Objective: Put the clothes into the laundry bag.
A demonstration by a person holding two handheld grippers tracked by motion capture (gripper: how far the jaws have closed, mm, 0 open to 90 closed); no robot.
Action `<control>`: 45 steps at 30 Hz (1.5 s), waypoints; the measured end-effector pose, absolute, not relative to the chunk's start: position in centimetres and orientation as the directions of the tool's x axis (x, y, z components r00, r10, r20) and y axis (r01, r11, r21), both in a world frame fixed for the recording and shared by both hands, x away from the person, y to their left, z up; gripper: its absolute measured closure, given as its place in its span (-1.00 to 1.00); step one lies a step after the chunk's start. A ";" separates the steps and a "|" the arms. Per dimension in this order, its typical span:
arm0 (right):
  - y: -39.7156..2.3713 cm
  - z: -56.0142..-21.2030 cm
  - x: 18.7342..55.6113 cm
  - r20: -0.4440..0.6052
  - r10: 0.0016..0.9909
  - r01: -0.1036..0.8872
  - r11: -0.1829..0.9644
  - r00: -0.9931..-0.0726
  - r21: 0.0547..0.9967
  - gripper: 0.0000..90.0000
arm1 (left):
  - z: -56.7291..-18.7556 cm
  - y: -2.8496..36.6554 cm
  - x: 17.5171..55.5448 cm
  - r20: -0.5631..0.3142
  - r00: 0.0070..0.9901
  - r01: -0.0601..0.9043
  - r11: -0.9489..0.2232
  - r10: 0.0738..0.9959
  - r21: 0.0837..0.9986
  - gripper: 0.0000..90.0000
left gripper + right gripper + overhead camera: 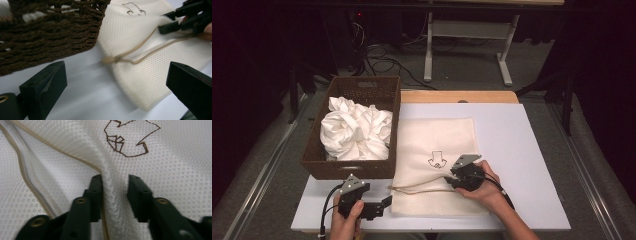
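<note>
White table; right gripper pinching cloth bag fold.

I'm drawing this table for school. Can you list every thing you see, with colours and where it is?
Basket: one, dark brown wicker, left side of the table.
Crumpled cloths: a heap, white, inside the basket.
Mesh cloth: one, cream with tan edging, flat beside the basket.
Emblem: one, brown stitching, on the mesh cloth.
Board: one, pale grey-white, under everything.
Left gripper: one, black, jaws wide apart near the cloth's front left corner.
Right gripper: one, black, a raised fold of cloth between its jaws.
</note>
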State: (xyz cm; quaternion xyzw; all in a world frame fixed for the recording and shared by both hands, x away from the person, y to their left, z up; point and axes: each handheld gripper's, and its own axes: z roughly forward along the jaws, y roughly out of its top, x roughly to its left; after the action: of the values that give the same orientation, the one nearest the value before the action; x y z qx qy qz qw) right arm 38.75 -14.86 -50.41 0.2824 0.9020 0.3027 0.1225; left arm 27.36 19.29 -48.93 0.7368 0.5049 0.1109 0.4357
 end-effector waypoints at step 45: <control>-16.0 -47.4 39.2 0.142 0.601 0.490 0.468 -0.787 0.735 0.95 | -40.5 23.0 37.8 -0.180 0.391 0.607 -0.106 0.903 0.788 -0.97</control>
State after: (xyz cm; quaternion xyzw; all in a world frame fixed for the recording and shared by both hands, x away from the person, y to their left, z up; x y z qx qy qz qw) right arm 39.21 -15.98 -47.39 0.3193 0.8541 0.4049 0.0682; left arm 37.77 23.00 -40.50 0.7223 0.5224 0.1774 0.4171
